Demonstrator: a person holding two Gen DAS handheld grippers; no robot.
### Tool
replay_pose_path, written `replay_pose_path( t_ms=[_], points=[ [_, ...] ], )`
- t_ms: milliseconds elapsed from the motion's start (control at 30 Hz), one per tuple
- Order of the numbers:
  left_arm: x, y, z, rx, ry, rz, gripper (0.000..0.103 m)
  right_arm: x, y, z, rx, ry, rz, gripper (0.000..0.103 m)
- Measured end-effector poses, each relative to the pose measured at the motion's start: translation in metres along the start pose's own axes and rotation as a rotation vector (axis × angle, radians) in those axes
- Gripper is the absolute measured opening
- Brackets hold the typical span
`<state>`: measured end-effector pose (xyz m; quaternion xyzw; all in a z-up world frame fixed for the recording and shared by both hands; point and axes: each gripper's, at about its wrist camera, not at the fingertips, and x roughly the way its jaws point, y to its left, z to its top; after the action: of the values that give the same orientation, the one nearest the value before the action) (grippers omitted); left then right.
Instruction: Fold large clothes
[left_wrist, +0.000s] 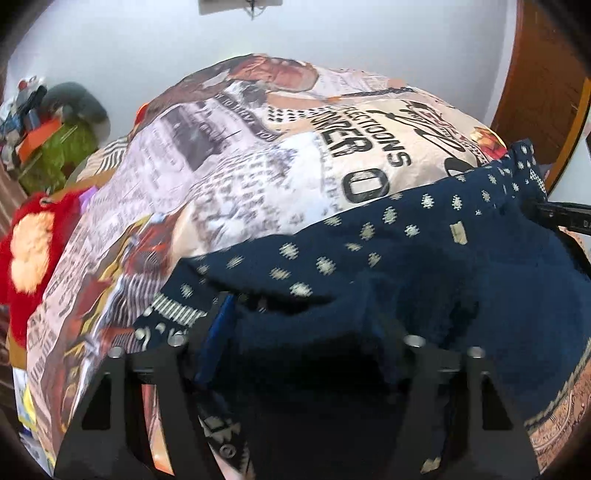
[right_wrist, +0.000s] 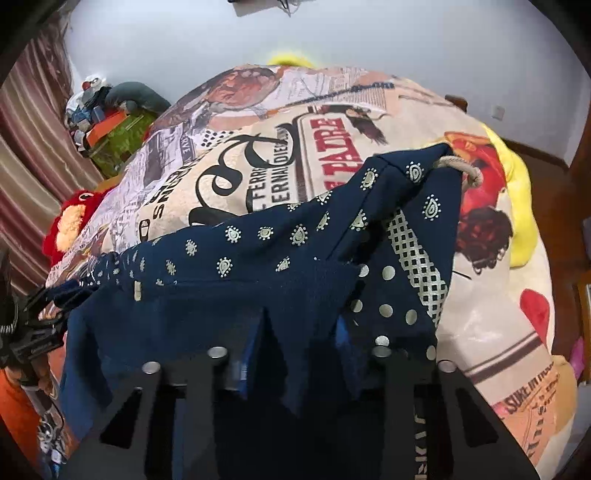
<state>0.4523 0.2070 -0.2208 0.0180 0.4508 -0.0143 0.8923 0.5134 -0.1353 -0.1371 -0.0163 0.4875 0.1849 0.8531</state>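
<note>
Nearest you, both tongs are buried in the navy garment (right_wrist: 280, 273); the left tongs (left_wrist: 295, 332) stand part-way apart with dark cloth bunched between and over them, though whether the pads actually pinch it you cannot tell from that blurred view; the right tongs (right_wrist: 299, 354) are drawn narrow, with a fold of the same cloth draped across and hanging in points between them, and it looks gripped there; the garment is strung between your two hands and sags in the middle, hanging just above the bed (left_wrist: 207, 206), which is spread with a printed newspaper-pattern cover; expect the cloth to be light, limp and quick to slump, so it will not keep any crease unaided; the silver-printed border (right_wrist: 417, 258) and the cord loop (right_wrist: 461, 170) at the far corner mark firmer edges, so take hold at hems and corners rather than in the loose middle; a thin pinch may slip, so gather a little extra; farther off, a red plush toy (left_wrist: 33, 243) lies at the bed's left edge, and a heap of odds and ends (right_wrist: 110, 122) sits against the wall.
</note>
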Motion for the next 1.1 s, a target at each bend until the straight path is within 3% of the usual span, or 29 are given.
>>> replay_pose_path(
  t_ms=[33, 100, 167, 433, 533, 633, 733, 833, 900, 1000, 1100],
  points=[
    [0.003, -0.003, 0.001, 0.013, 0.015, 0.006, 0.039, -0.003, 0.001, -0.002, -0.011, -0.01, -0.005, 0.022],
    [0.008, -0.01, 0.002, 0.026, 0.044, 0.019, 0.015, -0.012, 0.002, -0.006, -0.026, -0.033, -0.014, 0.017],
    [0.003, -0.011, 0.002, 0.014, 0.031, 0.028, 0.011, -0.021, 0.002, -0.008, -0.033, -0.058, -0.017, 0.015],
    [-0.058, 0.029, 0.015, -0.147, -0.133, 0.025, 0.009, -0.071, 0.011, -0.004, -0.074, -0.222, -0.055, 0.014],
    [-0.064, 0.05, 0.023, -0.225, -0.144, 0.032, 0.008, -0.082, 0.016, 0.008, -0.083, -0.284, -0.081, 0.012],
    [-0.047, 0.067, 0.027, -0.295, -0.105, 0.034, 0.008, -0.083, 0.012, 0.024, -0.05, -0.326, -0.122, 0.008],
    [-0.014, 0.072, 0.023, -0.327, -0.013, 0.04, 0.008, -0.067, -0.003, 0.041, 0.026, -0.285, -0.113, 0.008],
    [0.022, 0.064, 0.017, -0.284, 0.083, 0.076, 0.009, -0.047, -0.013, 0.044, 0.069, -0.227, -0.11, 0.008],
    [0.037, 0.057, 0.012, -0.247, 0.122, 0.109, 0.009, -0.04, -0.018, 0.039, 0.096, -0.192, -0.06, 0.009],
    [0.036, 0.053, 0.007, -0.217, 0.125, 0.127, 0.01, -0.038, -0.019, 0.032, 0.103, -0.148, -0.001, 0.009],
    [0.015, 0.051, 0.01, -0.194, 0.104, 0.111, 0.016, -0.042, -0.01, 0.028, 0.073, -0.121, 0.005, 0.009]
  ],
)
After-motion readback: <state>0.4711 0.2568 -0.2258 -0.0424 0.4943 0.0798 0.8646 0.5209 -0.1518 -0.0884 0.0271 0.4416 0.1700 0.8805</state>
